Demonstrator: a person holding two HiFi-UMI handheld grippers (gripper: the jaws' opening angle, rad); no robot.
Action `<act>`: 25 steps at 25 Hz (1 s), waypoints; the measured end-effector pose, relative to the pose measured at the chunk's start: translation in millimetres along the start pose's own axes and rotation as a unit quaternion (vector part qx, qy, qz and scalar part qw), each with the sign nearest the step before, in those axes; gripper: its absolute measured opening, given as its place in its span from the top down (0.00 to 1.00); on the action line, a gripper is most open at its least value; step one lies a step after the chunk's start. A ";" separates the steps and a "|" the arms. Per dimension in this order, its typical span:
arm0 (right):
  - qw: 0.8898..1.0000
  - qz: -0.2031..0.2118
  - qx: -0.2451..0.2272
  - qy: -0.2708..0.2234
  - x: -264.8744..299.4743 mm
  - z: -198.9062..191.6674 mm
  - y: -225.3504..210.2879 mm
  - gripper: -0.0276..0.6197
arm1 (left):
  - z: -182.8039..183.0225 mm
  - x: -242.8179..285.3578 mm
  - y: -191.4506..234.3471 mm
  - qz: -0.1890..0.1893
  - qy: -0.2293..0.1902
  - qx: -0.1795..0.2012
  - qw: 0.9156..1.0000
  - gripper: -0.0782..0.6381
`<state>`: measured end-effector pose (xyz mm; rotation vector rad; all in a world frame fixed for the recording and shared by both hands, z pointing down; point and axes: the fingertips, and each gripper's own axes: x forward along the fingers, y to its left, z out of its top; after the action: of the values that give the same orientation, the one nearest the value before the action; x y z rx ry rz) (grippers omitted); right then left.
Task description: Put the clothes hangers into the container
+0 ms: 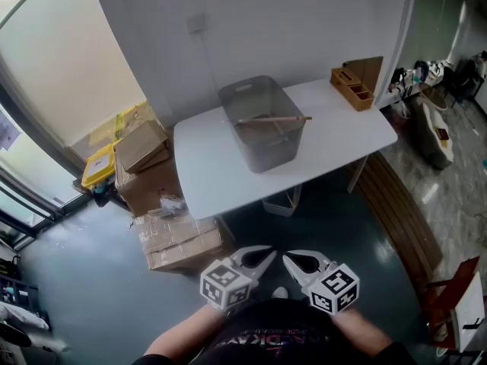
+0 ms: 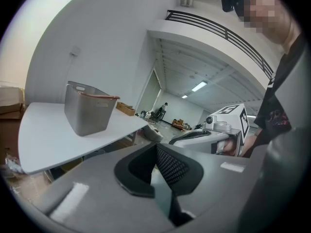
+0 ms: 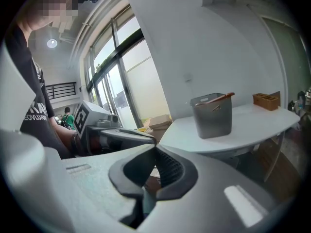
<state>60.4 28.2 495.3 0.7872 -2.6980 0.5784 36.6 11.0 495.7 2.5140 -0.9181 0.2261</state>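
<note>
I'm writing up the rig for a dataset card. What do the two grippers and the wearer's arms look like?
The left gripper and right gripper share pale grey tapering shells with black inner pads, mesh-textured on one side. Each carries a white cube printed with black square markers. The person wears a black shirt with reddish lettering; the forearms are unsleeved.

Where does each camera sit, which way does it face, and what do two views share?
Head view: on the person's head, facing steeply down at the white table and grey plastic container; forearms, left gripper, right gripper show.
Left gripper view: on that gripper, facing along its shut jaws toward the table; right gripper and torso show.
Right gripper view: likewise, mirrored; left gripper and torso show.
Shared: all show the container with a wooden hanger resting on its rim.
</note>
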 end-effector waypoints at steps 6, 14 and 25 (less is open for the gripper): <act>1.000 0.003 0.001 0.001 0.9 -1.2 -0.7 0.95 | -3.8 0.9 0.3 0.001 0.003 0.000 1.000 0.89; 1.000 0.000 0.005 -0.002 -2.7 -0.5 -3.4 0.95 | -1.6 4.7 -2.3 -0.003 0.005 0.003 1.000 0.89; 1.000 -0.004 0.010 -0.004 -6.0 0.9 -11.3 0.95 | -1.2 12.5 -2.8 -0.005 0.009 0.002 1.000 0.89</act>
<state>71.5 21.8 495.8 0.8063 -2.6992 0.6020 47.9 6.4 499.5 2.5150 -0.8986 0.2463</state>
